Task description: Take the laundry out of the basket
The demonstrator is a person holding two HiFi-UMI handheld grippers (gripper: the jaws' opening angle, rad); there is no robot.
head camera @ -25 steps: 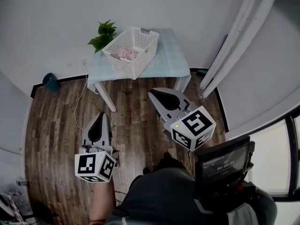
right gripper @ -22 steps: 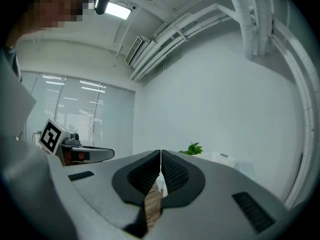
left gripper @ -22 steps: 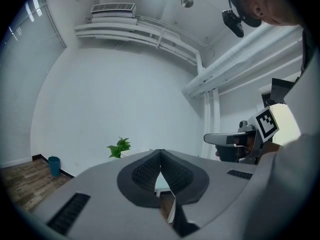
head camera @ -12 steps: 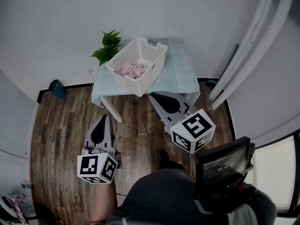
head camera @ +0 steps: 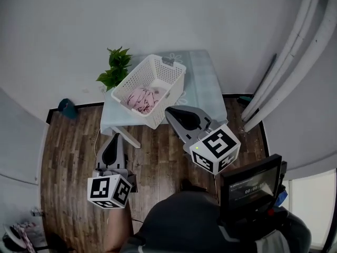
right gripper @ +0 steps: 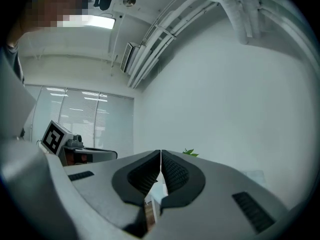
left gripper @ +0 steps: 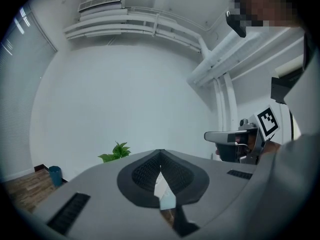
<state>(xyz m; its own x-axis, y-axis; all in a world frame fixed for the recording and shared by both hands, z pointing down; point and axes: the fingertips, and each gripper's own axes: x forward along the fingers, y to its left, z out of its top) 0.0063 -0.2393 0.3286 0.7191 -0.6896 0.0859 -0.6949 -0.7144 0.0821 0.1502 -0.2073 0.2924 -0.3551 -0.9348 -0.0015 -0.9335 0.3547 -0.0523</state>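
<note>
A white plastic laundry basket (head camera: 171, 73) stands on a small pale table (head camera: 202, 88) against the wall. Pink laundry (head camera: 141, 98) lies bunched in its bottom. My right gripper (head camera: 181, 119) is shut and empty, its tips just short of the basket's near right corner, over the table's front edge. My left gripper (head camera: 110, 151) is lower and to the left, over the wooden floor, shut with nothing in it. In both gripper views the jaws meet at their tips, tilted up at the wall.
A green potted plant (head camera: 113, 70) stands behind the table's left end; it also shows in the left gripper view as the plant (left gripper: 116, 153). A teal object (head camera: 67, 108) sits on the floor by the wall. Curtains (head camera: 287, 73) hang at the right. The person's body fills the bottom.
The view has closed in on the table, so the basket sits nearer and lower. My right gripper now reaches the table's front edge. The left gripper has stayed over the floor.
</note>
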